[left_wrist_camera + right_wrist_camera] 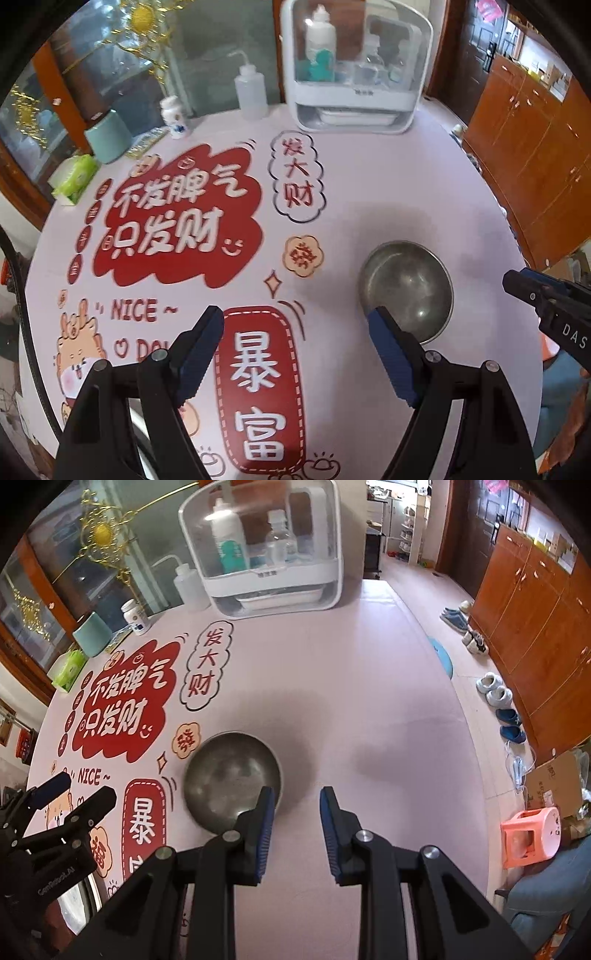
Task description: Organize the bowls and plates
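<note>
A steel bowl (406, 290) stands upright and empty on the round pink table; it also shows in the right wrist view (232, 779). My left gripper (297, 317) is open and empty, with its right finger just in front of the bowl's near rim. My right gripper (297, 799) is open and empty, with its left finger over the bowl's right rim. A white dish rack box (356, 66) with a clear lid stands at the table's far edge, with a white tray in its lower slot; it also shows in the right wrist view (266, 550).
A squeeze bottle (251, 88), a small white pill bottle (173, 116), a teal cup (109, 136) and a green tissue pack (74, 177) line the far left edge. Right of the table lie shoes (495, 690), wooden cabinets, a pink stool (532, 834) and a cardboard box.
</note>
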Action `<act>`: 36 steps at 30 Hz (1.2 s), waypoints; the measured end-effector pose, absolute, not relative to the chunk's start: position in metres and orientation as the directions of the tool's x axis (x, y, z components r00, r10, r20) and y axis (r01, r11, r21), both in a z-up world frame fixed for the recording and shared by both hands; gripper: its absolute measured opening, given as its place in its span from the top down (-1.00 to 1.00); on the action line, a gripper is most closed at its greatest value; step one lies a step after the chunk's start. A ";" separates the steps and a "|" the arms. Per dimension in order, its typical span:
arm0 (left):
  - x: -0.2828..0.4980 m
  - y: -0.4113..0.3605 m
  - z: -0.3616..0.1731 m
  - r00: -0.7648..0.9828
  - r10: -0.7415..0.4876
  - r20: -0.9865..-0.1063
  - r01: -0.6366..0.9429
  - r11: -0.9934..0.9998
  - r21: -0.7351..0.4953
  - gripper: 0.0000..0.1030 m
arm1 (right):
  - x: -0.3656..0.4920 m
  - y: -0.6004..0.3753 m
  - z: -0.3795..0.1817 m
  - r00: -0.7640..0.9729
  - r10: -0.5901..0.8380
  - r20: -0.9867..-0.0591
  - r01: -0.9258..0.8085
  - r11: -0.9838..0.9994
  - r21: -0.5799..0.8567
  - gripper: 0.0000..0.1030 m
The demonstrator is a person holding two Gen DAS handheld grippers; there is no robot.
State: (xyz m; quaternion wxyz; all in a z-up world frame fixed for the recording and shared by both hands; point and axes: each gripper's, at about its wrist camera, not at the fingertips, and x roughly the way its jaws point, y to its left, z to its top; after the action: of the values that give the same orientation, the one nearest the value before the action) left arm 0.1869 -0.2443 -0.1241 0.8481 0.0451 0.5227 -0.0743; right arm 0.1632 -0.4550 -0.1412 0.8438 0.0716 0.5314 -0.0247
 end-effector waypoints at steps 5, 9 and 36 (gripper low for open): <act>0.205 -0.254 -0.142 0.366 -0.119 -0.923 0.219 0.975 -0.039 -0.54 | 0.171 -0.467 -0.157 0.404 0.082 -0.911 0.127 0.981 0.145 0.51; 0.219 -0.259 -0.150 0.331 -0.153 -0.931 0.224 0.971 -0.080 -0.54 | 0.177 -0.471 -0.171 0.375 0.126 -0.918 0.120 0.976 0.183 0.51; 0.249 -0.294 -0.221 0.116 -0.192 -0.975 0.276 0.949 -0.154 0.57 | 0.211 -0.457 -0.232 0.237 0.298 -0.925 0.125 0.934 0.334 0.75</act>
State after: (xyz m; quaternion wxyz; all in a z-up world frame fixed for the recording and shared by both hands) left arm 0.2488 -0.2944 -0.2208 0.7464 0.0328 0.6459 -0.1568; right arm 0.2112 -0.4574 -0.2323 0.7674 0.1723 0.6150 0.0564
